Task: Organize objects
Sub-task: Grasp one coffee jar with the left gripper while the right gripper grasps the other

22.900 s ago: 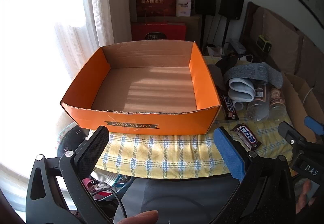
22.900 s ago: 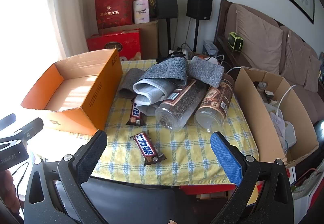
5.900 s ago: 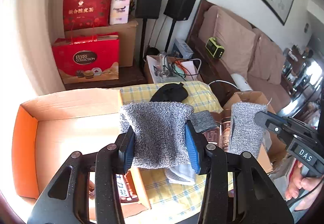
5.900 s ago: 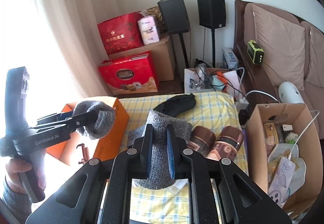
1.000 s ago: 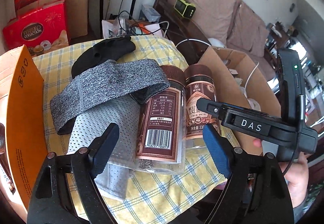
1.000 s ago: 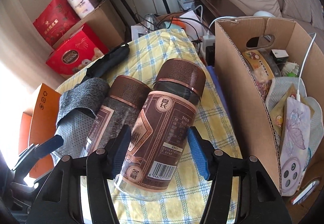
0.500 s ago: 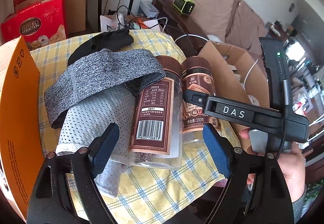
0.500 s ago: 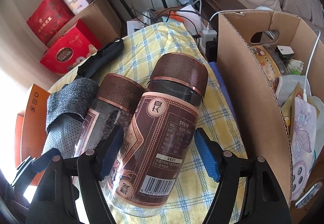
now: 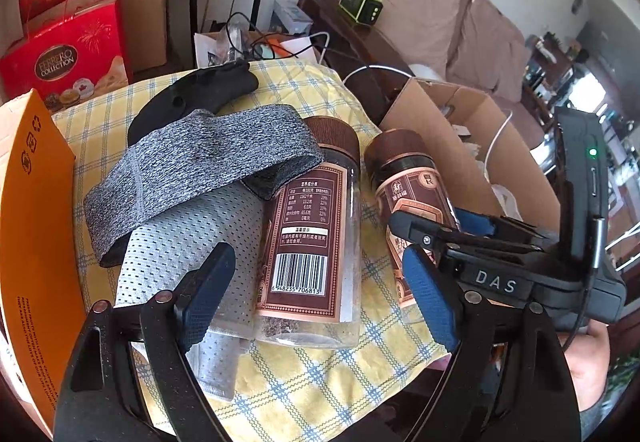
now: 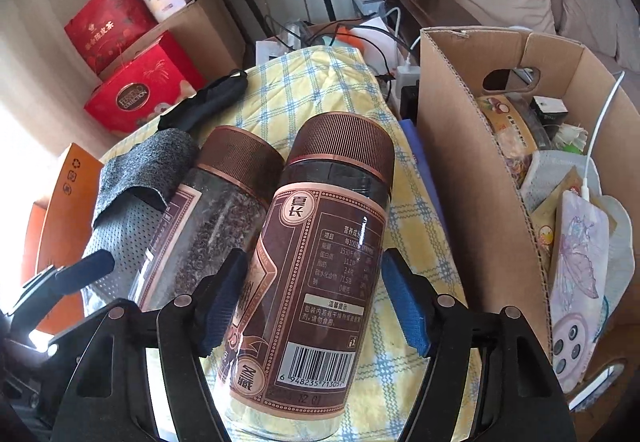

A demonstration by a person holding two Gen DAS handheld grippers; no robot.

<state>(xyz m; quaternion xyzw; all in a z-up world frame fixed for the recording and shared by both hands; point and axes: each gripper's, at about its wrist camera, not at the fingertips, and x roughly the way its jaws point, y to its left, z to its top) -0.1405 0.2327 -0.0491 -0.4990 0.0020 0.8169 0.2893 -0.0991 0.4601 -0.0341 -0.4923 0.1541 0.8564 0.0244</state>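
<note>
Two clear plastic jars with ribbed brown screw caps lie on their sides, side by side, on the table under a yellow cloth with blue check (image 9: 280, 374), caps pointing away from the cameras.

Left jar (image 9: 310, 242): barcode label up, partly filled with dark granules. Its cap end is overlapped by a heather-grey knit fabric band (image 9: 200, 166), which lies on a light grey perforated mesh fabric (image 9: 188, 238). A black fabric piece (image 9: 192, 98) lies beyond these.

Right jar (image 10: 316, 282): brown-and-pink label, barcode towards the camera.

Left hand-held gripper (image 9: 316, 294): jaws wide apart, blue pads on either side of the left jar's base end. Clear gap visible on both sides; nothing gripped.

Right hand-held gripper (image 10: 316, 306): jaws straddle the right jar at mid-body. Its jaws have just been closing a little, with the jar between them. In the right wrist view the left pad sits against the label; the right pad looks just at the jar's edge. Firm contact cannot be confirmed. In the left wrist view this gripper's black body, marked "DAS", crosses the lower half of the right jar, with a hand (image 9: 588, 358) behind it.

Orange cardboard box (image 9: 36, 226): at the left edge of the table, just beside the fabrics.

Open brown cardboard carton (image 10: 472, 162): just beside the table on the right, holding assorted packets.
</note>
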